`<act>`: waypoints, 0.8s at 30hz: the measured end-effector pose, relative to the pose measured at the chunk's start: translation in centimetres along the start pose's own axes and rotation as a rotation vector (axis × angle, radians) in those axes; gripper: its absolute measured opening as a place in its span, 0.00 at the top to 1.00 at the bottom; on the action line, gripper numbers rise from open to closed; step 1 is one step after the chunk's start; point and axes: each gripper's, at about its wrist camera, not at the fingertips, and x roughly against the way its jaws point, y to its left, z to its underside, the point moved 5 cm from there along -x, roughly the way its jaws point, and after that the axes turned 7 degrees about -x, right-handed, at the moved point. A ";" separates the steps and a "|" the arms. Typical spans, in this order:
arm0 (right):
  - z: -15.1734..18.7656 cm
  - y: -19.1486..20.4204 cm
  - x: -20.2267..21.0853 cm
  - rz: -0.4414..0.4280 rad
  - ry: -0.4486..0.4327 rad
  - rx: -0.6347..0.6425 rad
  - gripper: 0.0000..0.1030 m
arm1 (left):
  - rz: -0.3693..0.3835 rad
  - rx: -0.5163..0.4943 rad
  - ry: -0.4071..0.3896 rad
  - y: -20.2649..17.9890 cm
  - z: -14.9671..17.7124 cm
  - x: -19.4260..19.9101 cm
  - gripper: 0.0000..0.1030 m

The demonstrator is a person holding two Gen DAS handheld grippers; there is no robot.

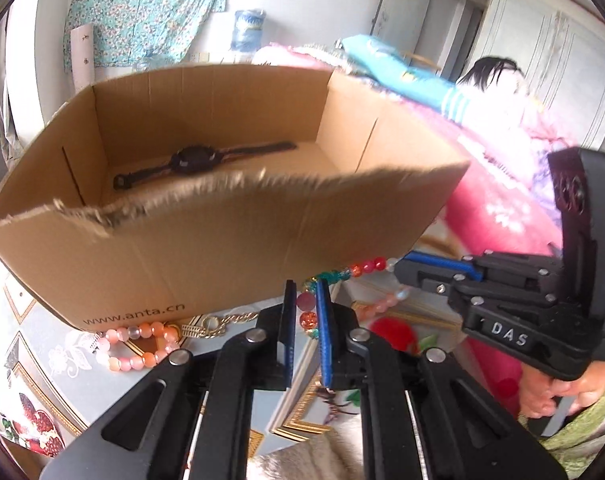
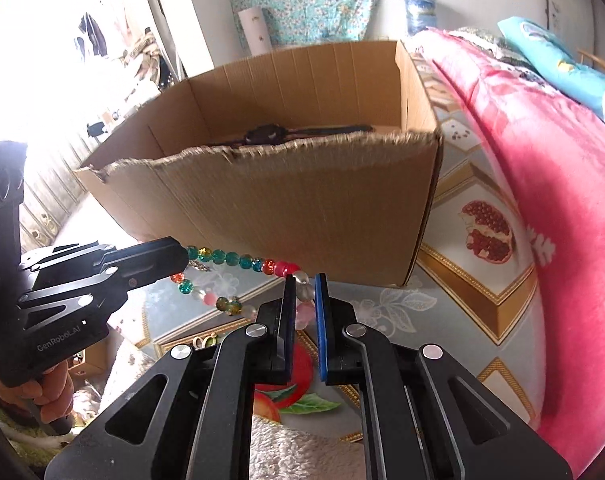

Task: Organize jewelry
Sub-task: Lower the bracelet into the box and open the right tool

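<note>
While two hand-held grippers meet in front of it, one open brown cardboard box (image 1: 206,236) stands on the desk (image 2: 386,308), which wears a grey patterned cloth printed with fruit. One black wristwatch (image 1: 194,162) lies flat on the box floor. Three pieces of jewellery show outside the box: one multicoloured glass bead bracelet (image 2: 238,260), one pink and clear bead bracelet (image 1: 142,344) and one gold chain bracelet (image 1: 214,326); the last two lie on the desk against the box's near wall.

The left hand-held gripper (image 1: 305,312) is narrowed onto one end of the multicoloured bracelet, beads pinched between its blue pads. The right hand-held gripper (image 2: 304,300) is likewise clamped on the other end, frosted beads caught between its pads. The bracelet hangs stretched between the two, in the air just in front of the box's near wall and below its rim.

The near rim of the box is torn and ragged, lower than the back wall. A pink floral blanket (image 2: 542,184) on a bed rises just beside the box's right side. The box interior around the watch lies open.
</note>
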 end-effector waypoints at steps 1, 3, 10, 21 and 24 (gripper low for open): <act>0.1 0.1 0.7 -0.004 -0.014 0.002 0.93 | 0.004 -0.002 -0.014 -0.1 -0.1 0.7 0.91; 0.5 0.5 2.1 -0.007 -0.039 0.013 0.93 | 0.013 -0.011 -0.045 -0.5 -0.5 2.0 0.91; -1.1 1.7 7.3 -0.080 -0.144 0.054 0.93 | 0.056 -0.050 -0.162 -1.4 -3.8 7.6 0.91; -10.8 7.0 -1.0 -0.245 0.077 0.113 0.93 | -0.106 -0.064 -0.111 6.2 -10.2 6.8 0.91; -11.1 7.9 -6.1 -0.263 0.256 0.089 0.93 | -0.115 -0.034 -0.020 8.8 -10.3 4.2 0.91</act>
